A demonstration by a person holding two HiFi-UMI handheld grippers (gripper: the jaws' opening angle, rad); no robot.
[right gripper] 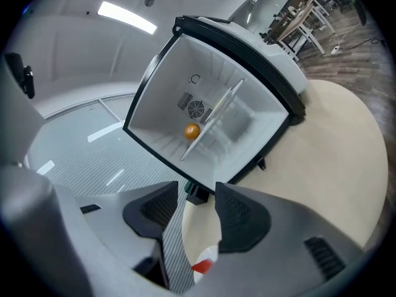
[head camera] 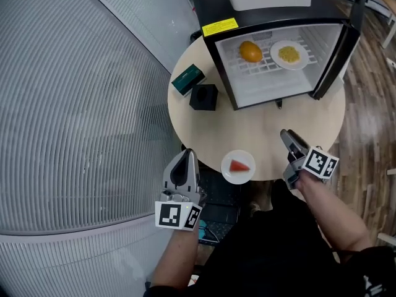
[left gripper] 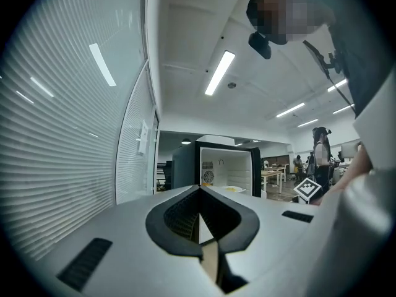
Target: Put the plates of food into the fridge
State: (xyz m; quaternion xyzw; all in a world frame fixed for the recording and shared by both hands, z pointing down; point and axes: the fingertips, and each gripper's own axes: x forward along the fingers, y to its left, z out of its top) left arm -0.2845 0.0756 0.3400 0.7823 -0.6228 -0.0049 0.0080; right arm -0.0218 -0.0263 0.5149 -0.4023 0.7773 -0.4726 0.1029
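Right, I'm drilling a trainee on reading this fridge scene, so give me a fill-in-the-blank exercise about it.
1. The door of the fridge stands ___.
2. Beside the orange, the shelved plate holds ___ food.
3. On the table, the unshelved plate holds a ___ slice.
4. The right gripper has its jaws ___, gripping nothing.
Missing words: open; yellow; red; apart.

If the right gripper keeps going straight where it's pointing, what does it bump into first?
Probably the small black box beside the open fridge; it sits right in the gap between the right gripper's open jaws. Pointing slightly down, it might touch the table first; depth is unclear.
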